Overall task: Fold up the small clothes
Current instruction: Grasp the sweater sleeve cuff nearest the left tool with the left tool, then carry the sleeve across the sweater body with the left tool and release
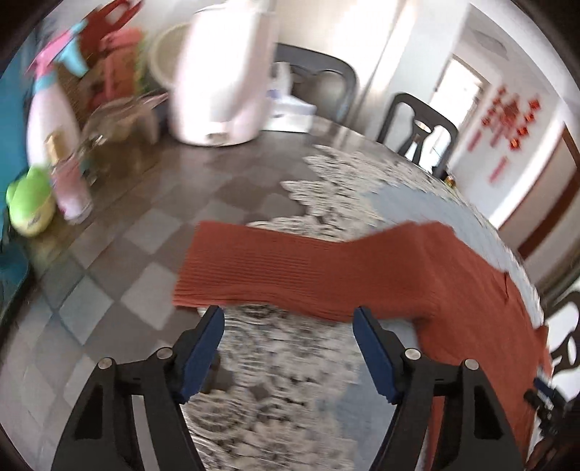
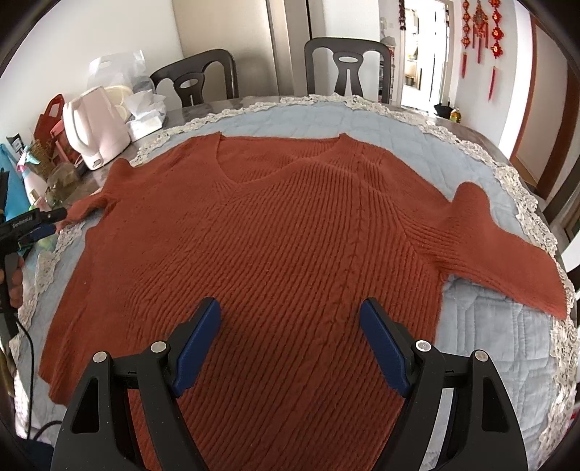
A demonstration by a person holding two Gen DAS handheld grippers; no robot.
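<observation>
Both grippers' fingers (image 2: pixel 203 340) gape empty: sweater (image 2: pixel 290 235) under right, beyond left.

White walls (image 2: pixel 108 32), two dark chairs (image 2: pixel 348 65) behind tabletop (image 2: pixel 232 103), bright doorway (image 2: pixel 424 54), red hanging ornaments (image 2: pixel 480 32).

One sweater (image 2: pixel 275 232), two grippers (image 2: pixel 290 319) (image 2: pixel 40 223) (both open), two chairs (image 2: pixel 197 78) (image 2: pixel 348 65) far side, one kettle (image 2: pixel 96 130) far left, one quilt (image 2: pixel 482 347).
</observation>
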